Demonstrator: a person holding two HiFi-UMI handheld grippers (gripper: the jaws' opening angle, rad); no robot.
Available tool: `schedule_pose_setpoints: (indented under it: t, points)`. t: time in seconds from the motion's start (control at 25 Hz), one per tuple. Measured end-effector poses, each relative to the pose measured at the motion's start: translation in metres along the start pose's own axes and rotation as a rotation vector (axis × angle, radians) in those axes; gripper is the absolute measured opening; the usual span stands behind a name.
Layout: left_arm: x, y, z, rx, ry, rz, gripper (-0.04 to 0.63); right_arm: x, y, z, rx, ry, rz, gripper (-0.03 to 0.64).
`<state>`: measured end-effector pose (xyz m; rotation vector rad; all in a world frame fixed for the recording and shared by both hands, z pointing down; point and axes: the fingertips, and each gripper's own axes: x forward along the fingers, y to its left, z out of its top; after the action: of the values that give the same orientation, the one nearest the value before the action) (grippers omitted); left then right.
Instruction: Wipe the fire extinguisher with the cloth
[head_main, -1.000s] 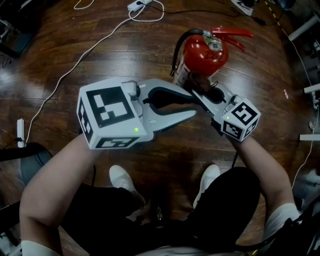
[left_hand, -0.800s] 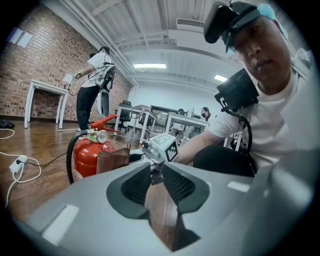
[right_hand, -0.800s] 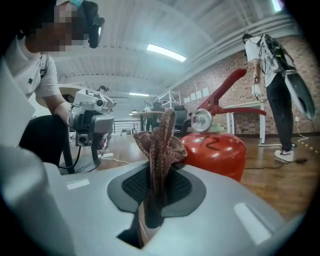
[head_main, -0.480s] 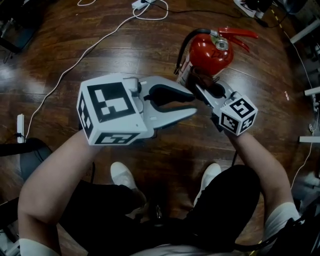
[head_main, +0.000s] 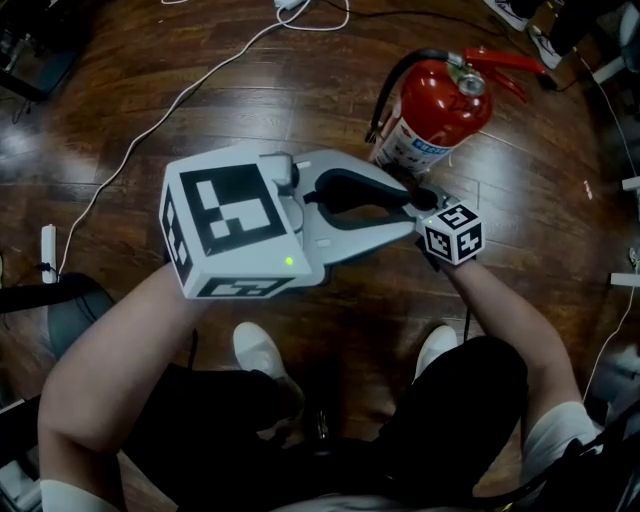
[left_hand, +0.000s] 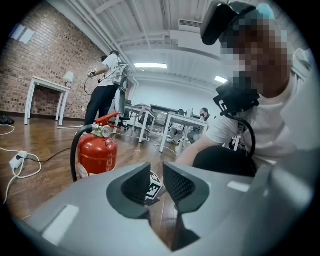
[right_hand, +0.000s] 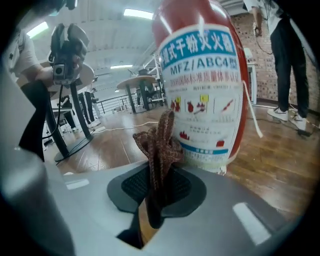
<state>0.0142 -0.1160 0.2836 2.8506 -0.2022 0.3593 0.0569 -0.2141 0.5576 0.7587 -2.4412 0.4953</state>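
Note:
The red fire extinguisher (head_main: 440, 105) stands on the wooden floor, with a black hose (head_main: 395, 85) and a white label. My right gripper (head_main: 408, 183) is low at its near side, shut on a brown cloth (right_hand: 160, 142). In the right gripper view the cloth sticks up from the jaws and lies against the lower label of the extinguisher (right_hand: 205, 85). My left gripper (head_main: 412, 207) hovers in front of me, pointing right, above the right one. Its jaws (left_hand: 157, 182) stand a narrow gap apart with nothing between them. The extinguisher (left_hand: 97, 152) is to their left.
A white cable (head_main: 150, 130) runs across the floor to the upper left, and a dark object (head_main: 60, 300) sits at the left edge. My white shoes (head_main: 262, 355) are below the grippers. A person (left_hand: 105, 95) stands beyond the extinguisher, near tables (left_hand: 47, 90).
The right gripper has dropped lower along the extinguisher's near side with the cloth, its cube now smaller in view. The left gripper has shifted slightly right.

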Motion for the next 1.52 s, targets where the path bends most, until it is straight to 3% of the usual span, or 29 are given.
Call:
schedule_pose_setpoints:
  t: [0.12, 0.24, 0.4, 0.56, 0.72, 0.84, 1.16, 1.52]
  points:
    - [-0.002, 0.000, 0.005, 0.016, -0.005, -0.001, 0.077, 0.009, -0.007, -0.010, 0.000, 0.020, -0.006, 0.054]
    - [-0.008, -0.003, 0.002, 0.015, -0.007, -0.002, 0.077, 0.005, 0.006, 0.004, 0.016, -0.025, 0.000, 0.054]
    - [-0.017, -0.004, 0.004, 0.006, -0.031, 0.000, 0.077, -0.024, 0.036, 0.078, -0.010, -0.199, 0.021, 0.054]
    - [-0.017, -0.010, 0.006, 0.021, -0.030, -0.018, 0.077, -0.059, 0.051, 0.152, -0.066, -0.363, -0.019, 0.054]
    - [-0.017, -0.009, 0.002, 0.015, -0.023, -0.024, 0.077, -0.069, 0.041, 0.182, -0.082, -0.413, -0.101, 0.054]
    - [-0.017, -0.010, 0.003, 0.013, -0.026, -0.029, 0.077, -0.052, 0.037, 0.166, -0.095, -0.357, -0.117, 0.054]
    - [-0.017, -0.009, 0.000, -0.016, -0.025, -0.032, 0.077, 0.012, 0.024, 0.074, -0.065, -0.134, -0.104, 0.055]
    - [-0.015, -0.008, -0.003, -0.038, -0.019, -0.041, 0.077, 0.062, 0.010, 0.005, -0.039, 0.003, -0.091, 0.055]
